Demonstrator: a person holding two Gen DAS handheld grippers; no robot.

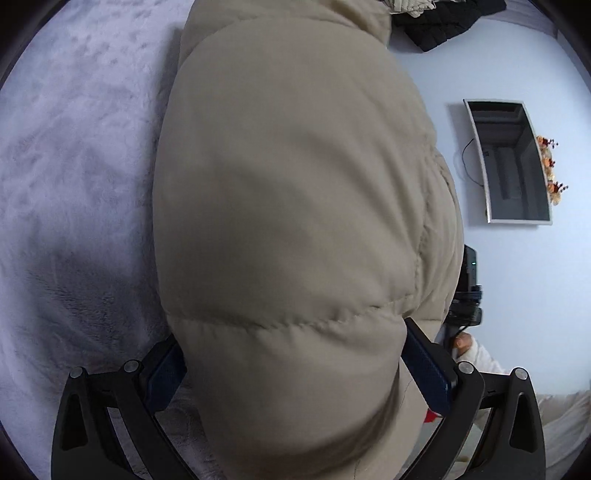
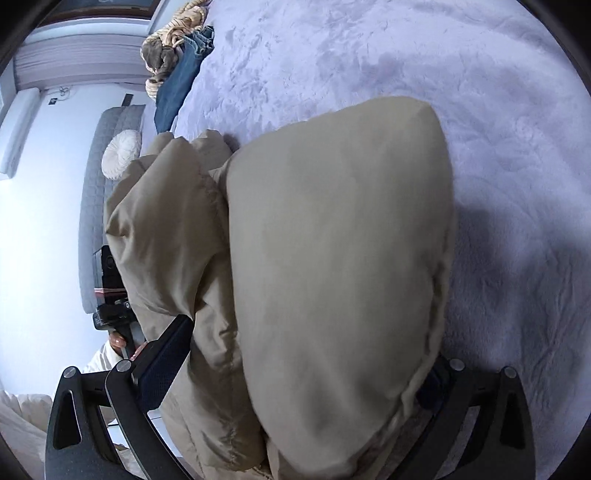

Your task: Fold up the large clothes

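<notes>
Observer: beige puffer jacket (image 1: 295, 221) is lying bunched on the fluffy lilac blanket (image 1: 74, 184) and filling the centre of both wrist views. Grip status?

Recorder: left gripper (image 1: 291, 334) is pinching the jacket's near edge at 6 o'clock, with padding bulging over both pads. Right gripper (image 2: 314, 341) is standing at its widest. The jacket (image 2: 332, 258) is sitting between its jaws, but the face of the 8 o'clock pad is showing mostly bare.

Observer: surroundings?

Recorder: in the right view, blue jeans (image 2: 177, 85) are lying at 11 o'clock on the blanket's edge, well apart from the jacket. In the left view, a black garment (image 1: 443, 26) is showing at 1 o'clock.
</notes>
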